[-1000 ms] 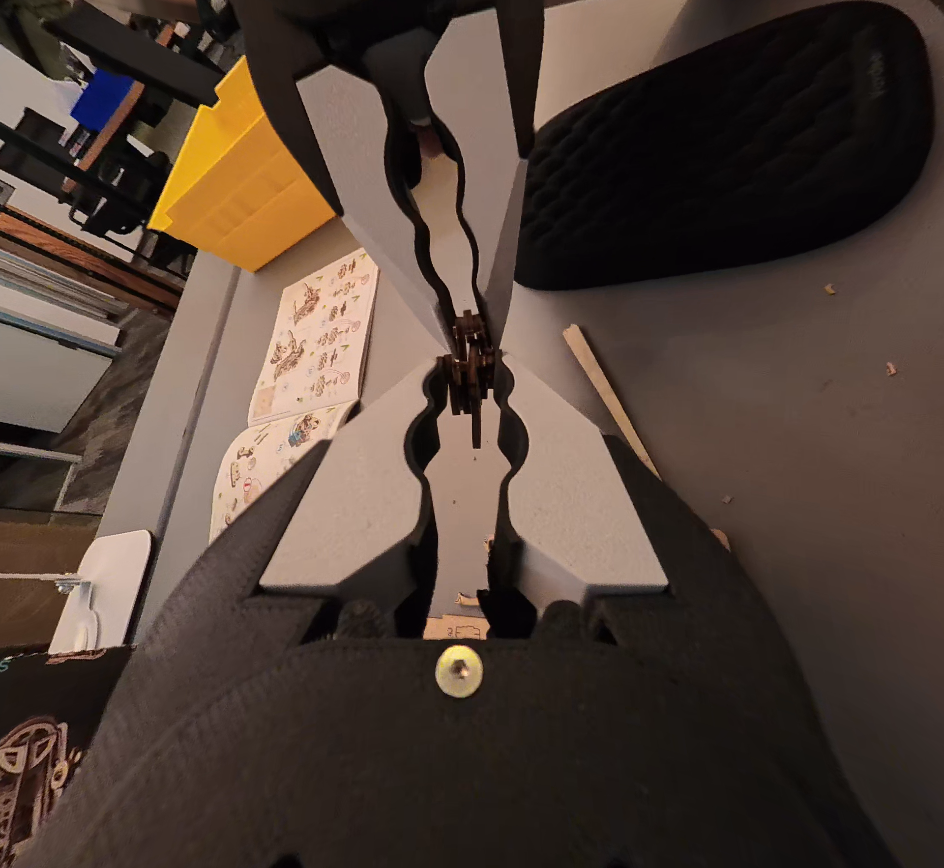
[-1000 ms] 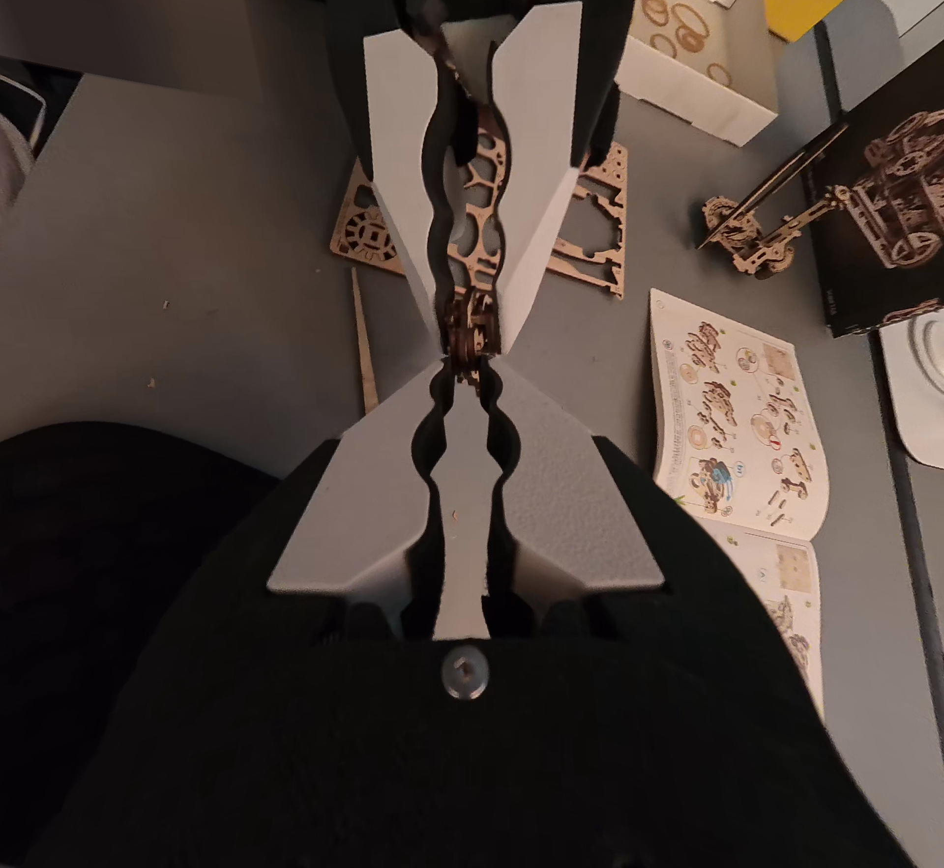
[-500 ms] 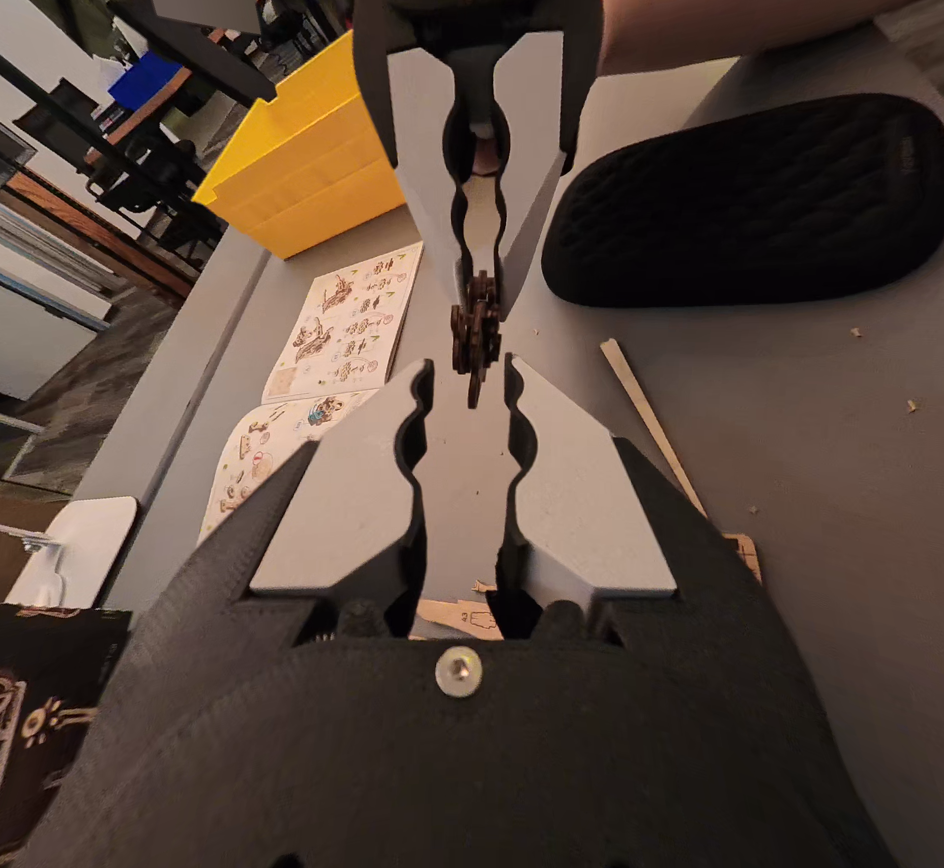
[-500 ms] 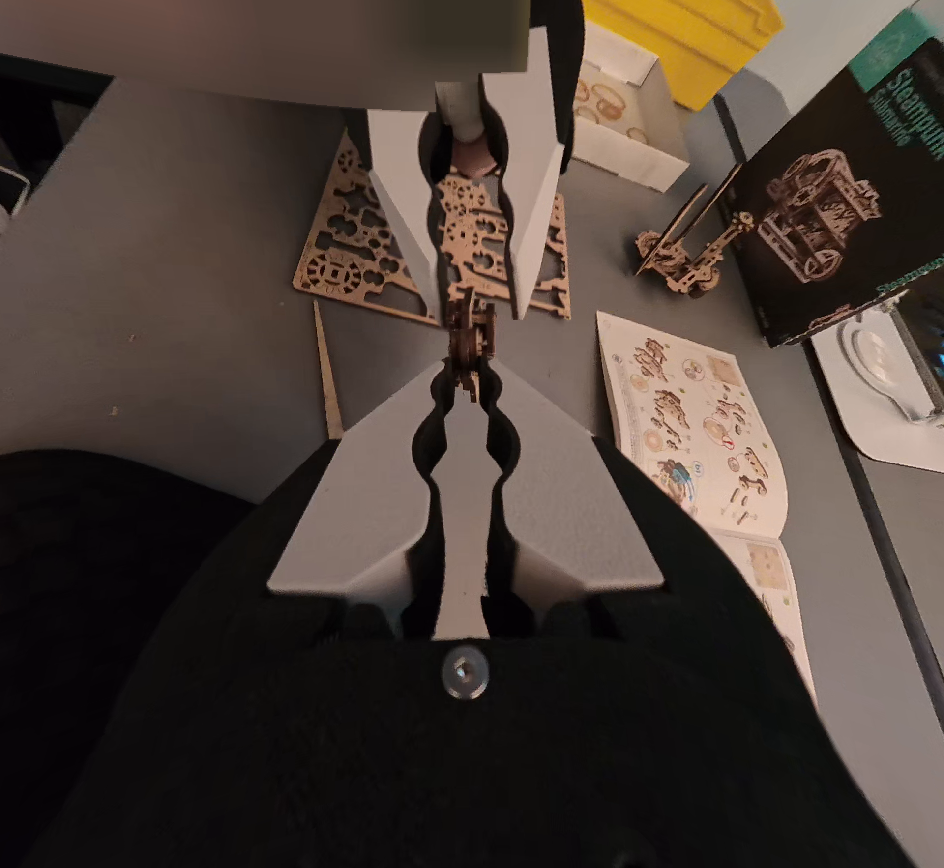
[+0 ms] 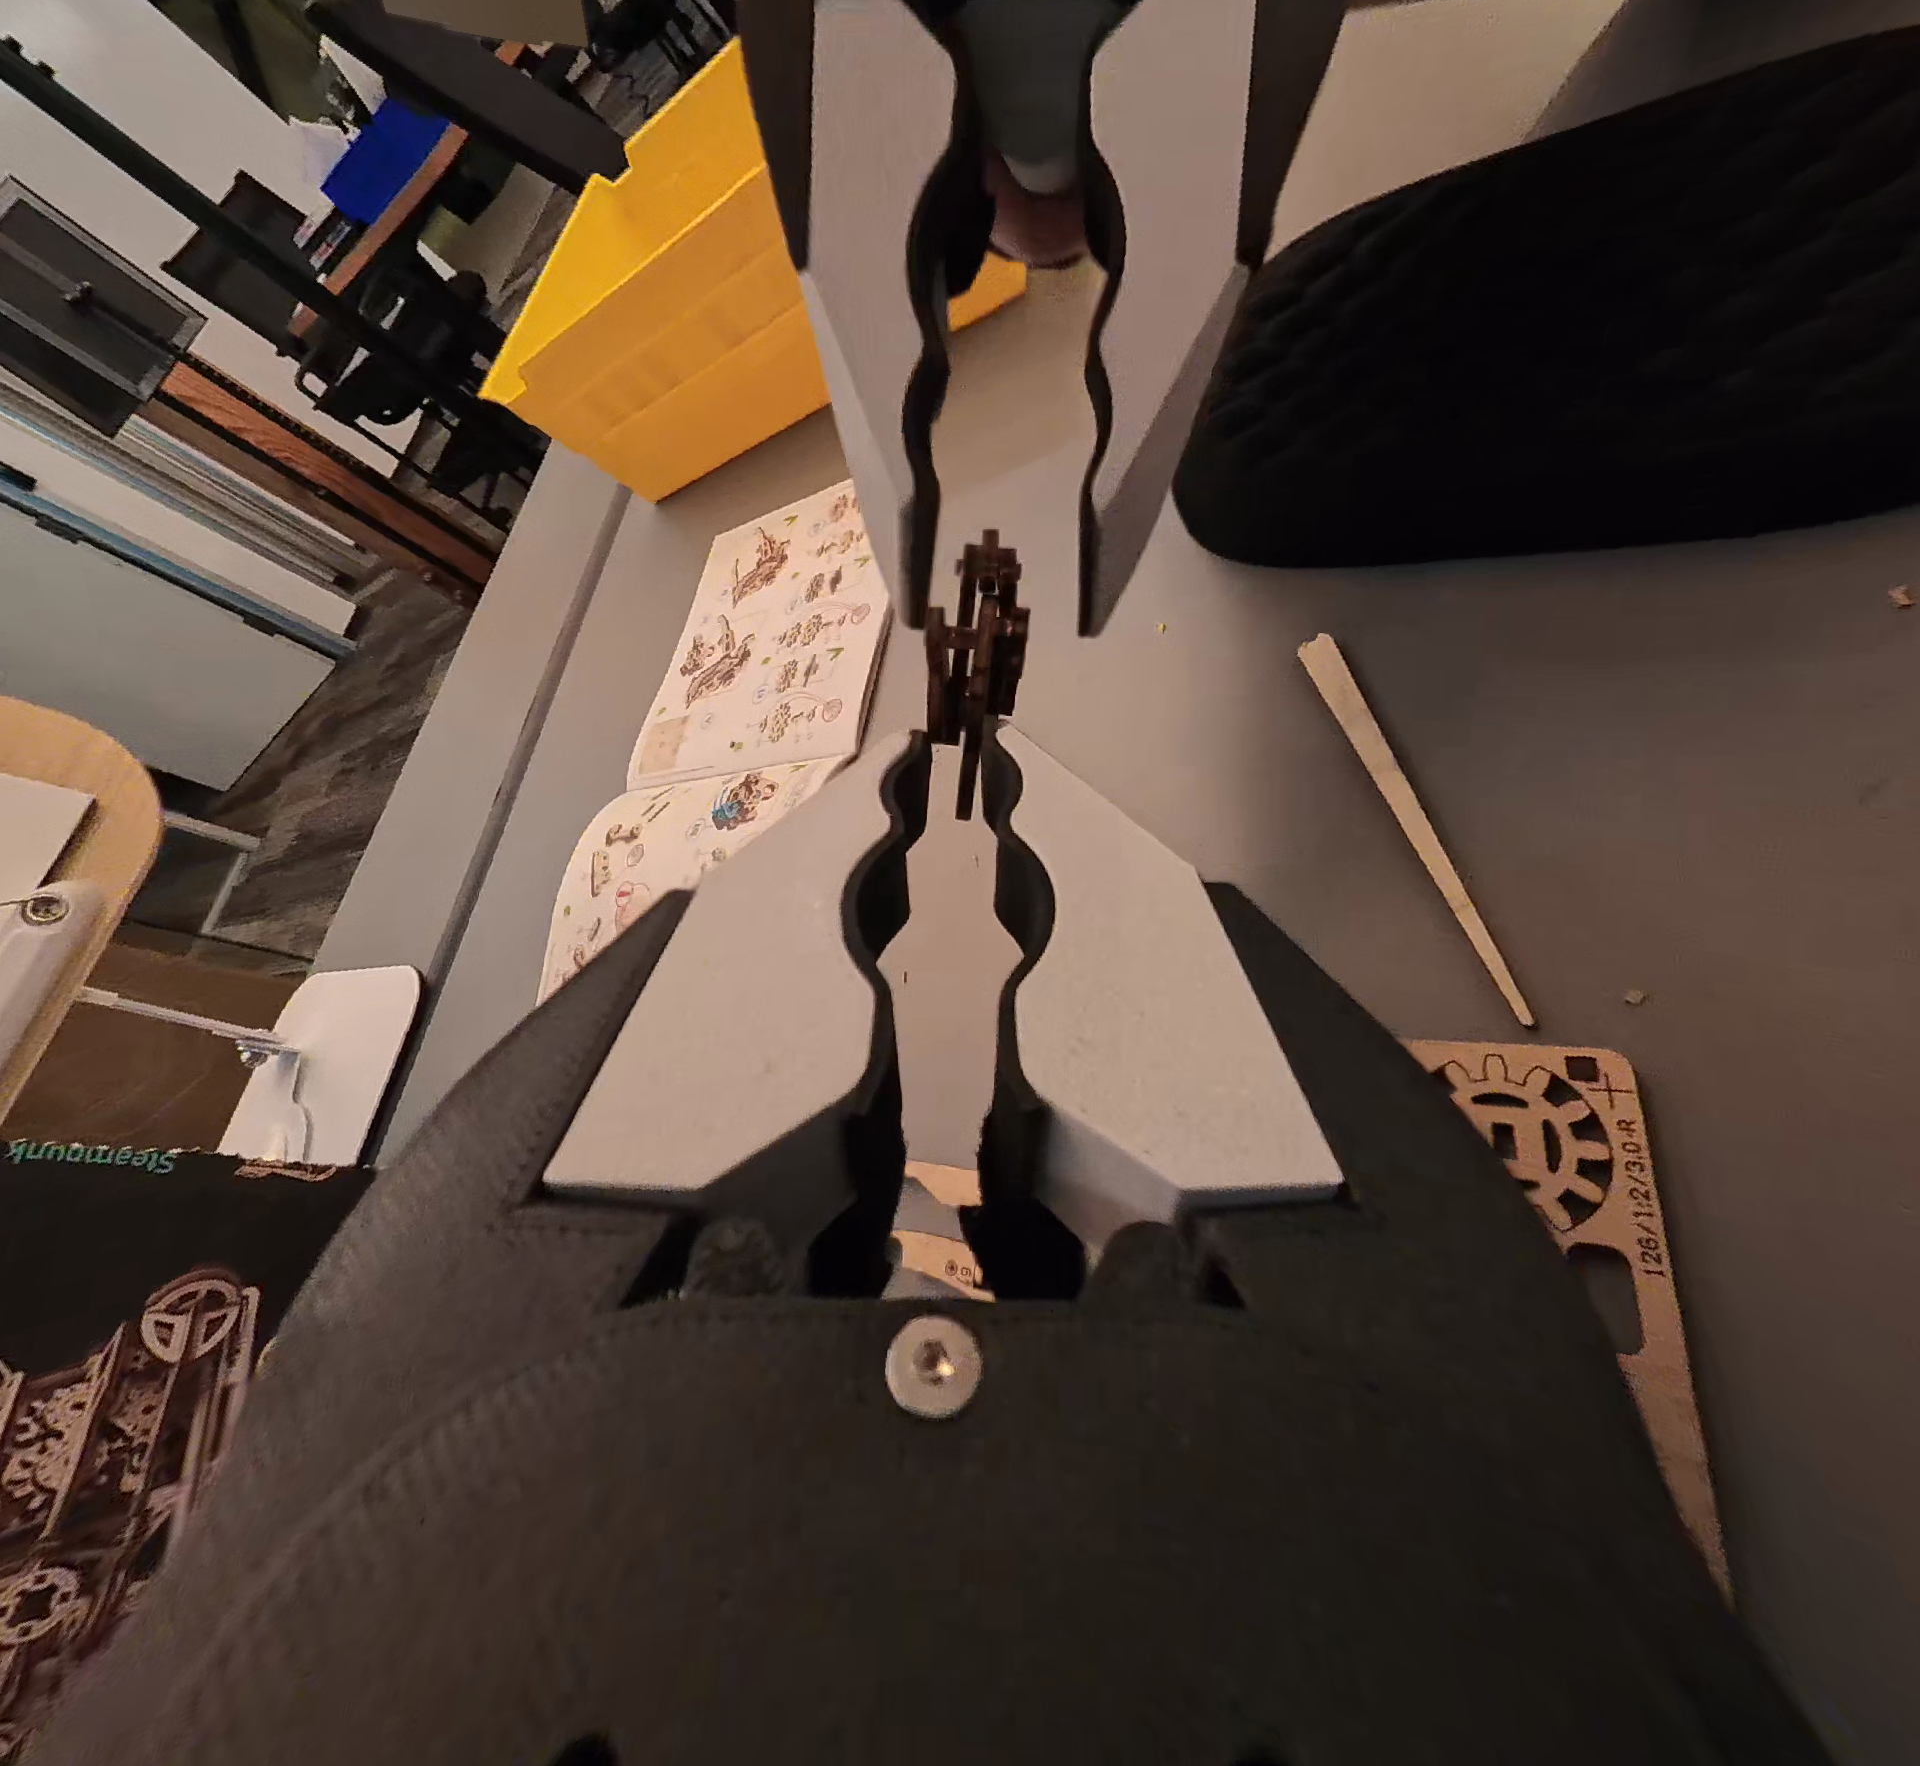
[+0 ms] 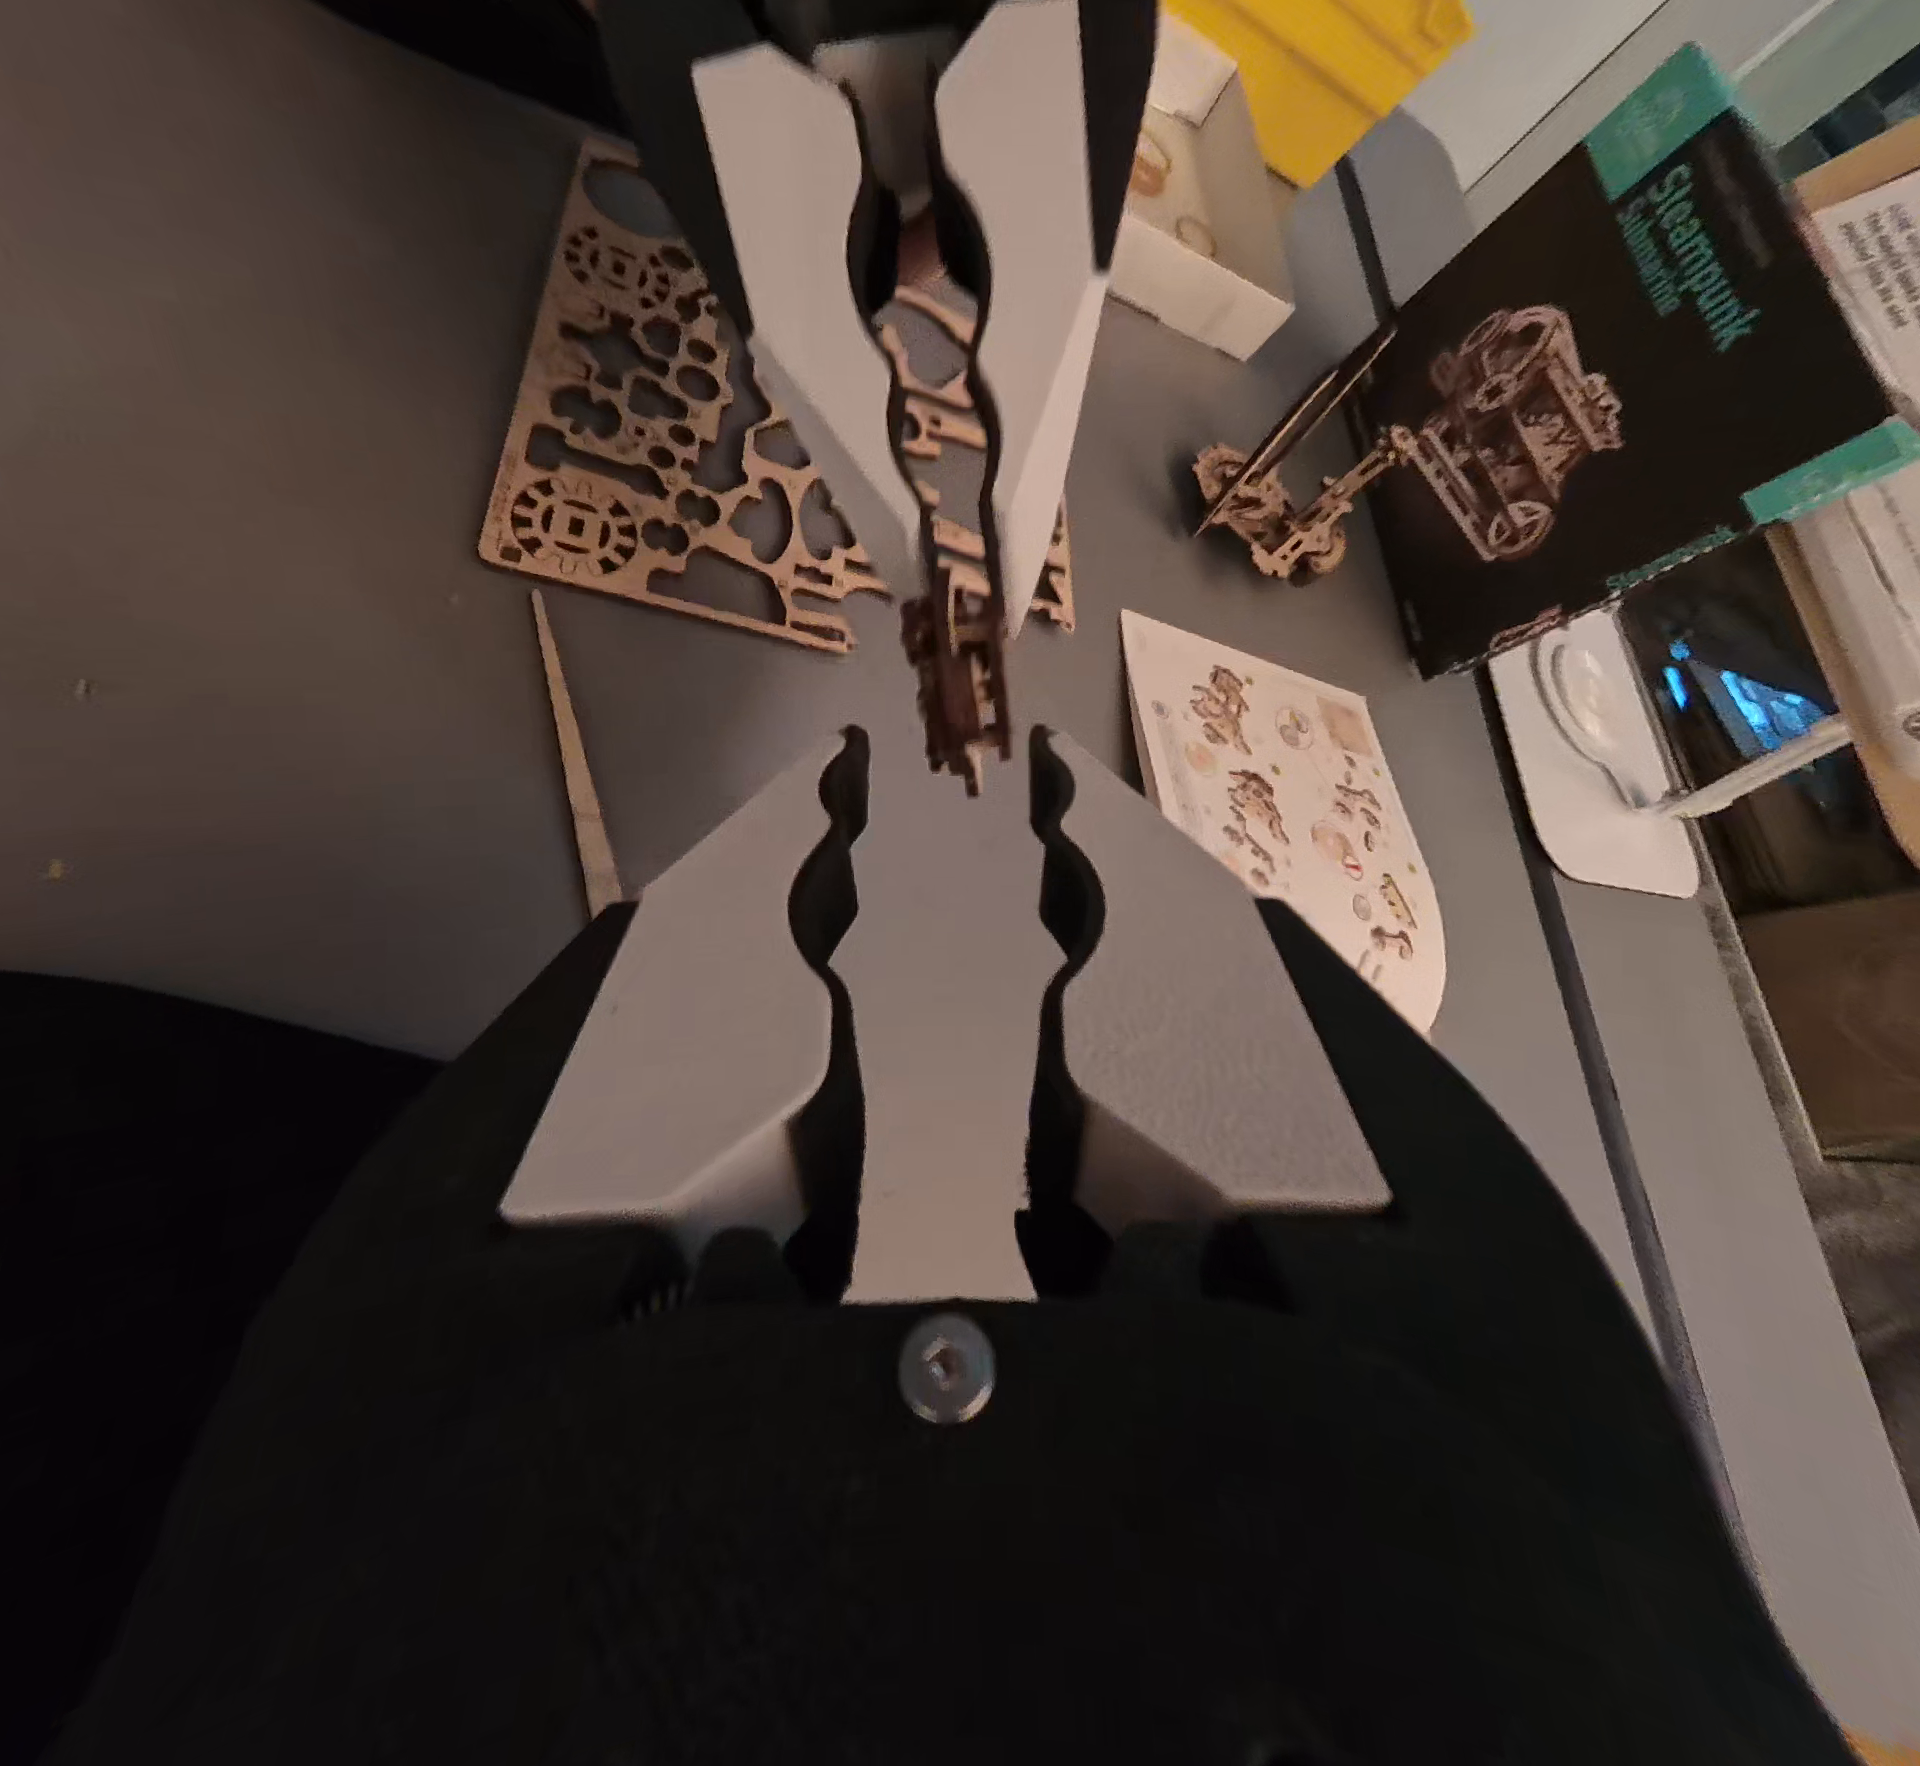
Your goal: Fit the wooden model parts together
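- Your left gripper (image 5: 958, 745) is nearest in the left wrist view. Its jaws are drawn in tight on the lower stem of the small wooden assembly (image 5: 975, 667), so this hand carries the piece.
- The assembly is held up off the table (image 5: 1558, 781), not resting on it. Its long axis runs straight out from the left fingertips, along the line that joins the two grippers tip to tip.
- Your right gripper (image 5: 1000, 620) faces it from the far side with its jaws spread apart and holding nothing. The free end of the assembly reaches in between those open fingertips, roughly centred, and touches neither of them as far as either view shows.
- The coming move likely turns on that line. The right hand lies straight ahead along the piece's axis, so I judge it needs only to close, or to press in along that axis. A sideways push could rack the thin stem in the left grip.
- Below and beyond, on the table, lie a pointed wooden stick (image 5: 1413, 833), an open instruction booklet (image 5: 779, 636) and a punched-out parts sheet (image 6: 644, 459).
- Farther off stands a partly built model (image 6: 1278, 511).
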{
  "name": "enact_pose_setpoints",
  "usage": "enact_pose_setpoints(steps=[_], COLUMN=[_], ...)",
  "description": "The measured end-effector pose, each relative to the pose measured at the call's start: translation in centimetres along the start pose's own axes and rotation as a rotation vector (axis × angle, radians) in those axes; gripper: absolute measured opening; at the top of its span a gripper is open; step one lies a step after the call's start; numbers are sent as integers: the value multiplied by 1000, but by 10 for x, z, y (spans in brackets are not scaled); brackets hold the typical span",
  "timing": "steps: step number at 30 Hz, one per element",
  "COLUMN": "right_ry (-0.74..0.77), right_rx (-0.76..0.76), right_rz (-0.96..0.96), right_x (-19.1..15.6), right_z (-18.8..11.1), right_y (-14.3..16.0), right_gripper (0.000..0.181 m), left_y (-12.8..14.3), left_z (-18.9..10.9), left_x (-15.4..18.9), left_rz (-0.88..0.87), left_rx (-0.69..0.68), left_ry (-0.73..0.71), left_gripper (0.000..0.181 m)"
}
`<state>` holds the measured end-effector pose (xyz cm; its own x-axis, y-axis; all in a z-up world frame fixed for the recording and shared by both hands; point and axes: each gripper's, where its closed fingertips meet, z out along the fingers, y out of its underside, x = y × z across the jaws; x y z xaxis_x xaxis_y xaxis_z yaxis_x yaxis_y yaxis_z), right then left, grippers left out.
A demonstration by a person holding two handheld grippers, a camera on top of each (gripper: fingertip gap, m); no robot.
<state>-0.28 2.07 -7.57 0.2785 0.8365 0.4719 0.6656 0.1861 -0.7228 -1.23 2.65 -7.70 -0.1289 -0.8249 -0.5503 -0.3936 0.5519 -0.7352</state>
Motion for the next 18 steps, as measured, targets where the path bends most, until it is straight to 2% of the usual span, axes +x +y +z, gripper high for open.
enact_pose_setpoints(steps=[4,8,14,18], right_ry=[-10,-35,-34,-38], right_rx=[140,139,161,148], right_rz=[30,3,20,6], right_x=[-4,-10,-7,-8], right_z=[-3,-1,-5,-4], right_y=[-22,-20,-23,-21], right_gripper=[28,12,19,17], left_y=[2,3,-2,-1], left_z=[5,6,4,5], left_x=[9,11,11,11], left_rz=[15,1,-38,-50], left_rx=[-22,-25,6,2], left_ry=[34,50,67,70], left_gripper=[8,8,8,8])
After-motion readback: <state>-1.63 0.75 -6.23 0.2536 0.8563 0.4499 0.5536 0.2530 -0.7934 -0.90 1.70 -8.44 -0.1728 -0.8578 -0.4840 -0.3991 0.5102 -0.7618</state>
